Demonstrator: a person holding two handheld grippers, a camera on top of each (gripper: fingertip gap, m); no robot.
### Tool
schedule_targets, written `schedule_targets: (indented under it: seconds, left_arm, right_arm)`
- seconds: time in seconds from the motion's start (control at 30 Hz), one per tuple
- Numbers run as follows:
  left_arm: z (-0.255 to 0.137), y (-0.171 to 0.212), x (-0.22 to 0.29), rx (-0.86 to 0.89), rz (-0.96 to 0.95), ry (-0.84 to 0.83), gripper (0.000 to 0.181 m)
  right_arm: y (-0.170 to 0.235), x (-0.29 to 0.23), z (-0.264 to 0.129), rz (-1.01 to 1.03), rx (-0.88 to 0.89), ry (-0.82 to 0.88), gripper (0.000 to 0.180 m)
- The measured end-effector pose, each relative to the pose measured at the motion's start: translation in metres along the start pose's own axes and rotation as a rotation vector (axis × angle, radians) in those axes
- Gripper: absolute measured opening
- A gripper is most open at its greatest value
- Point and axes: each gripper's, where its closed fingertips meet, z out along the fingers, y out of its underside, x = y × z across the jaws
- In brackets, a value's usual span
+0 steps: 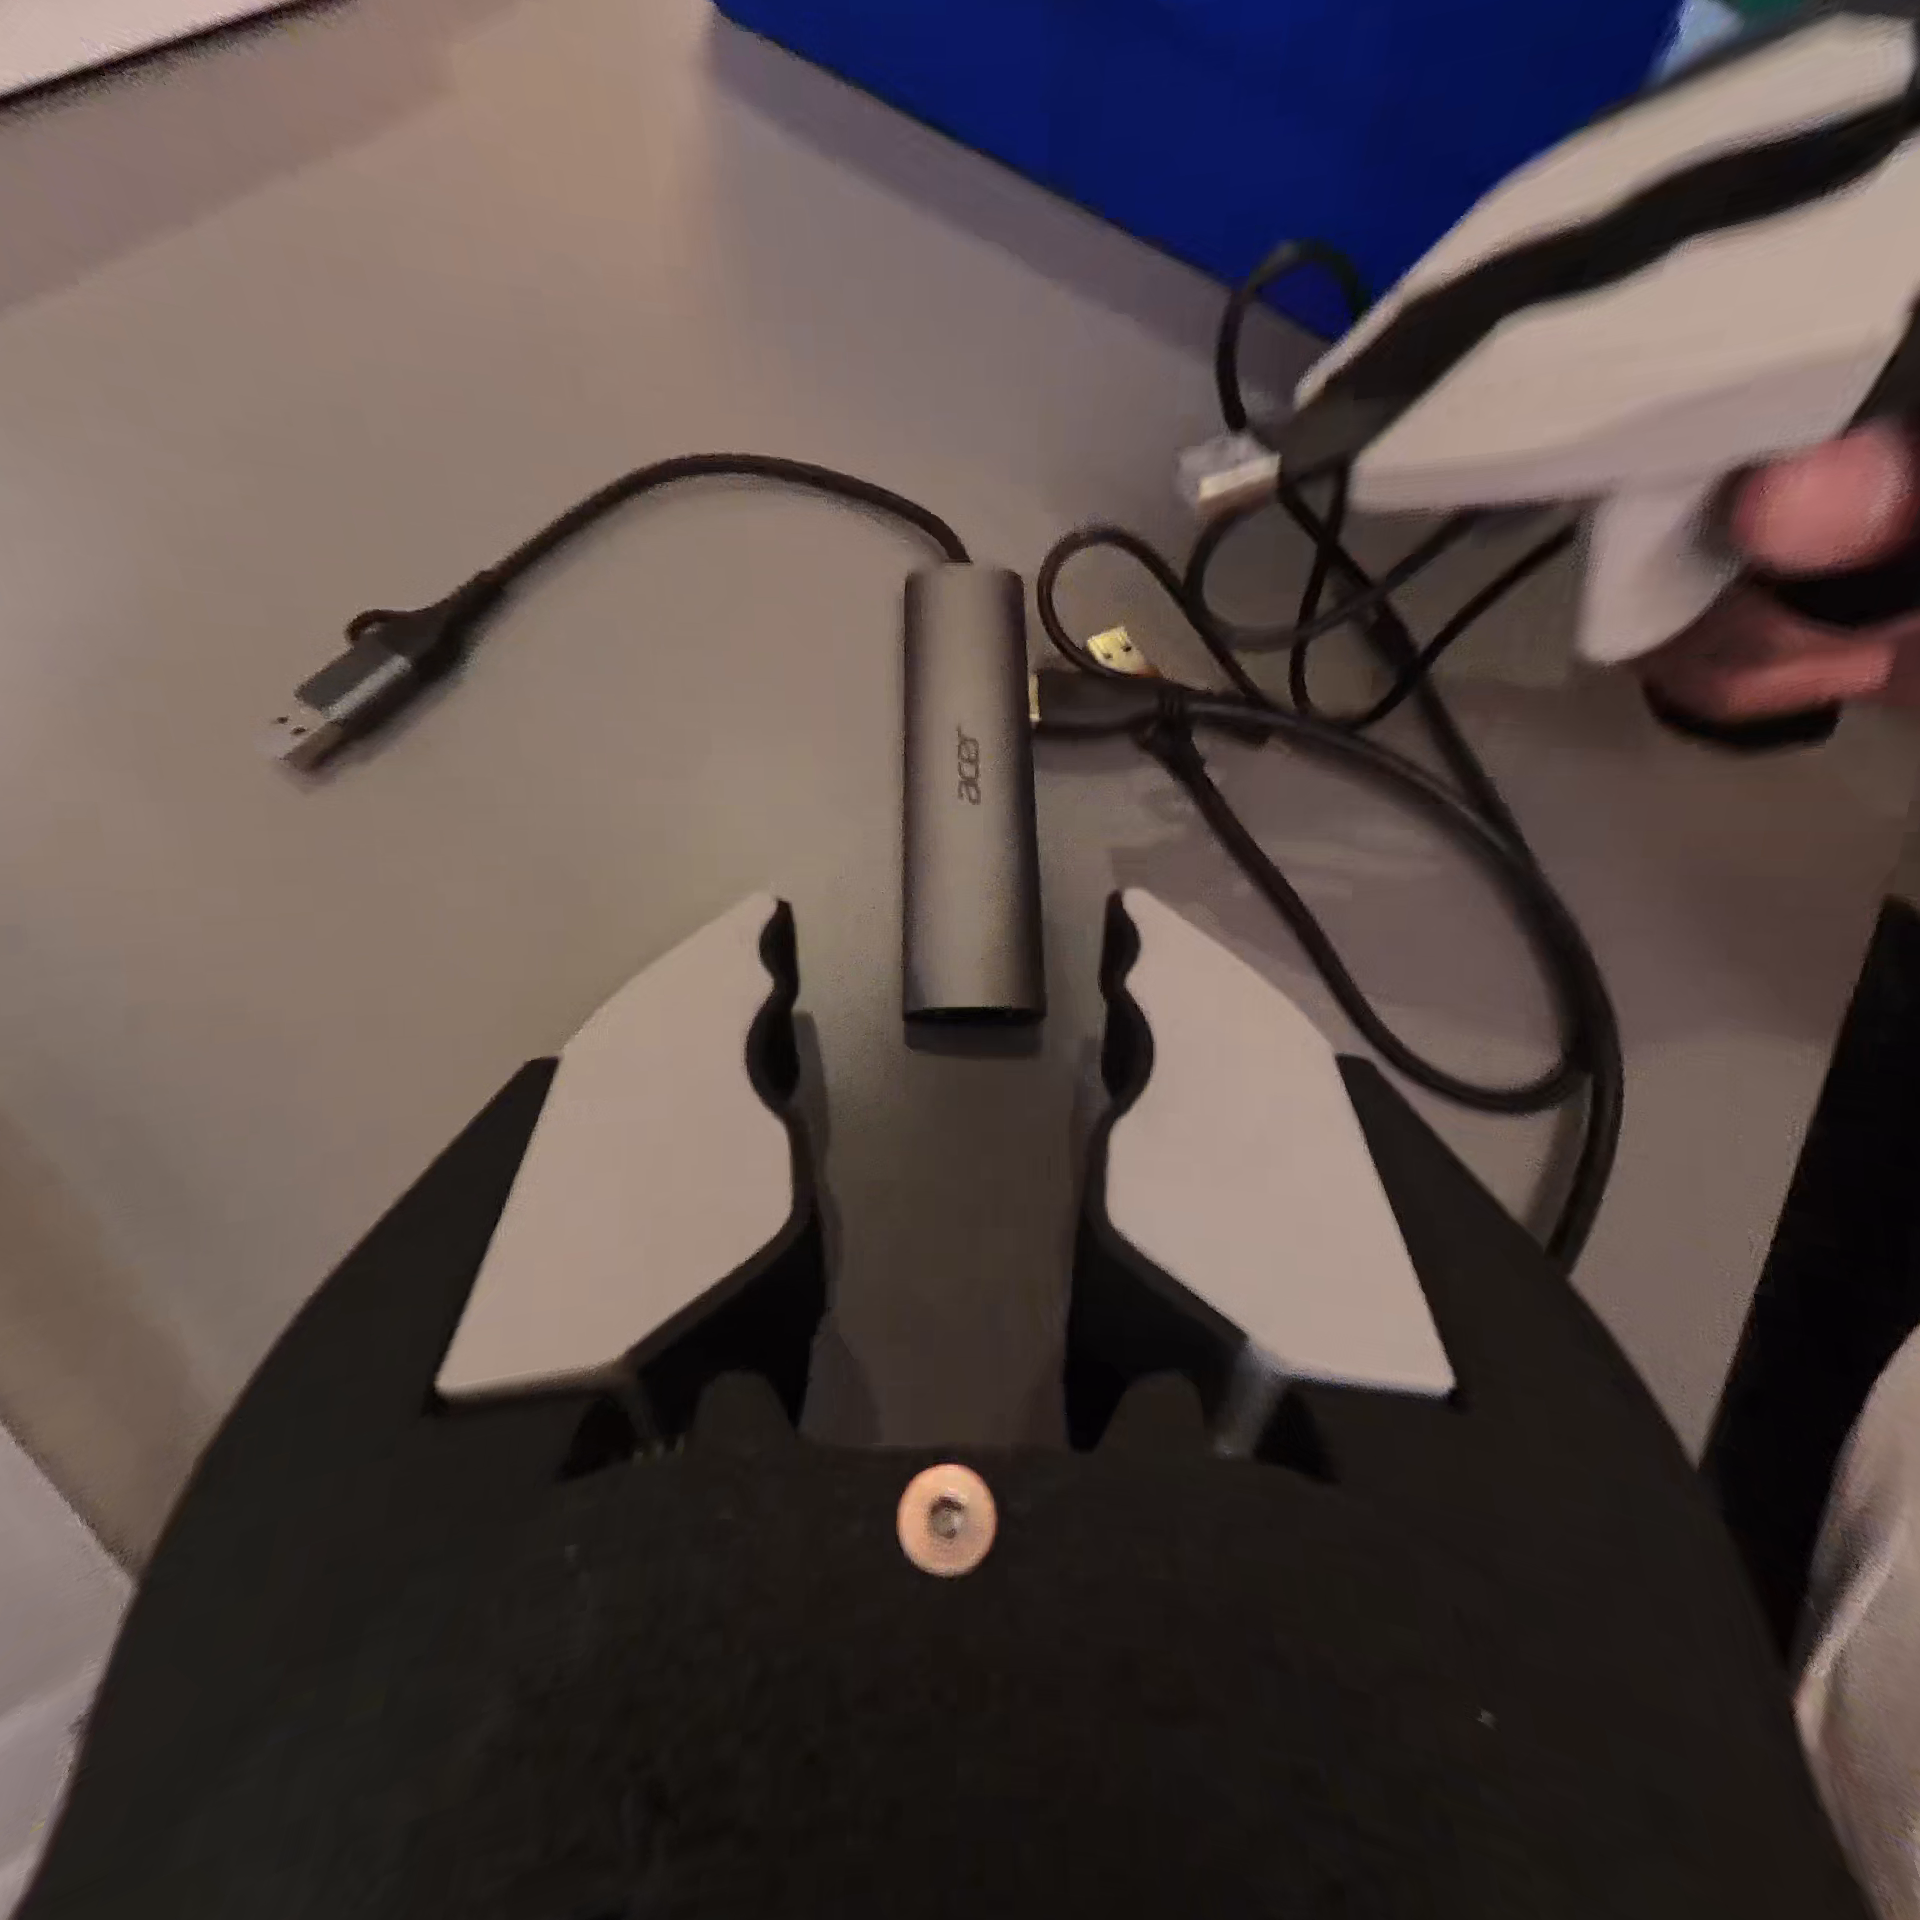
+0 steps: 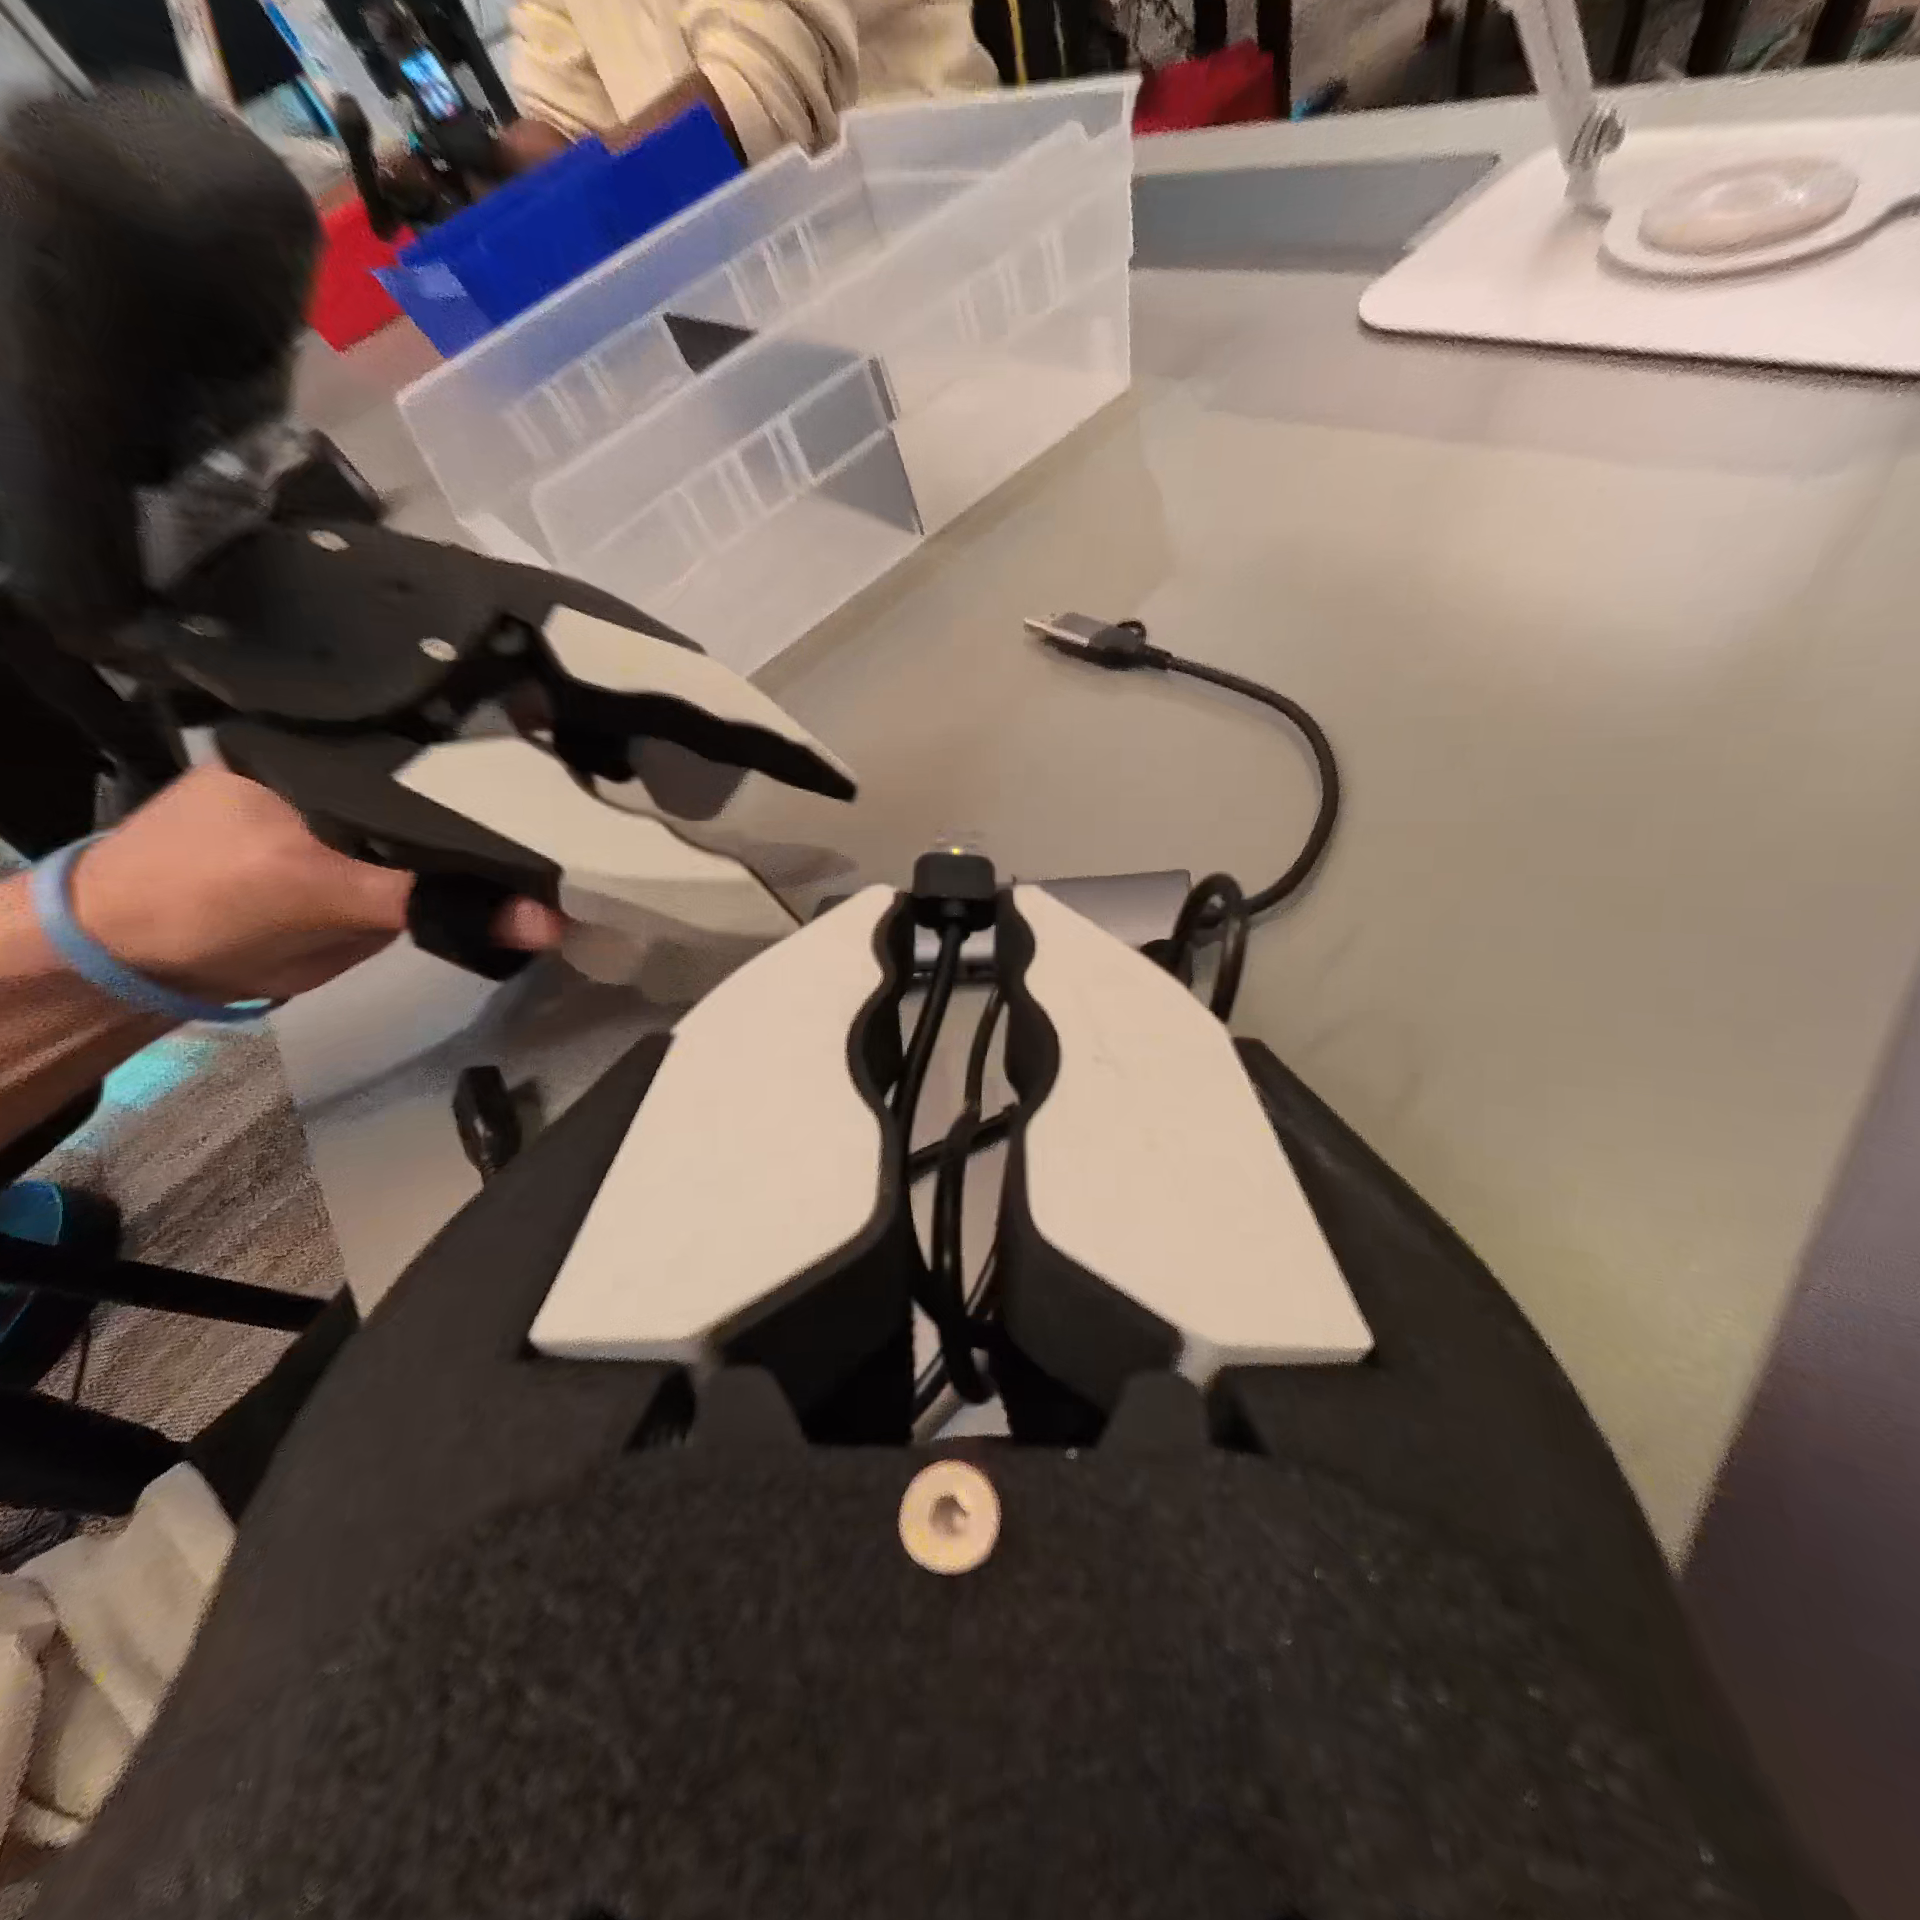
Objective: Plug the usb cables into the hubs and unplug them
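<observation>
A grey USB hub (image 1: pixel 971 790) lies on the grey table. Its own black cable curves left to a loose plug (image 1: pixel 332 707). My left gripper (image 1: pixel 948 914) is open, and the hub's near end sits between its fingertips with gaps on both sides. My right gripper (image 2: pixel 951 899) is shut on a black USB plug (image 2: pixel 951 878), held in the air just right of the hub (image 2: pixel 1122 894). In the left wrist view the right gripper (image 1: pixel 1314 416) is blurred, with the plug's silver tip (image 1: pixel 1231 473) pointing left. The left gripper (image 2: pixel 821 852) also shows in the right wrist view.
A tangle of black cables (image 1: pixel 1351 644) with a gold plug (image 1: pixel 1117 649) lies right of the hub. A clear plastic bin (image 2: pixel 831 312) and a blue bin (image 2: pixel 551 239) stand at the back. A white stand base (image 2: pixel 1662 260) is far right. The table edge (image 2: pixel 1766 1299) runs along the right.
</observation>
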Motion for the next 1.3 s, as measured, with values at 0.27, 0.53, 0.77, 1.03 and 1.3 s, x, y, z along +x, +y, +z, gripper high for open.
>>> schedule_targets:
  seconds: [0.27, 0.53, 0.77, 1.03, 1.3]
  left_arm:
    - [0.025, 0.022, 0.000, -0.130, 0.120, -0.062, 0.042]
    - [0.025, 0.021, -0.003, -0.160, 0.114, -0.134, 0.031]
    - [-0.039, -0.039, -0.025, 0.086, 0.037, -0.185, 0.030]
    - [-0.042, -0.036, 0.004, 0.131, -0.115, 0.067, 0.030]
    - [-0.045, -0.029, -0.003, 0.100, -0.099, 0.053, 0.030]
  right_arm:
    - [-0.014, 0.009, -0.024, -0.054, 0.116, -0.011, 0.014]
    - [-0.001, 0.027, -0.034, -0.293, -0.083, 0.223, 0.015]
    - [0.050, 0.042, -0.005, -0.291, -0.289, 0.216, 0.015]
    - [0.023, 0.016, -0.017, -0.171, -0.170, 0.016, 0.035]
    - [-0.062, -0.013, -0.070, -0.284, 0.022, 0.014, 0.038]
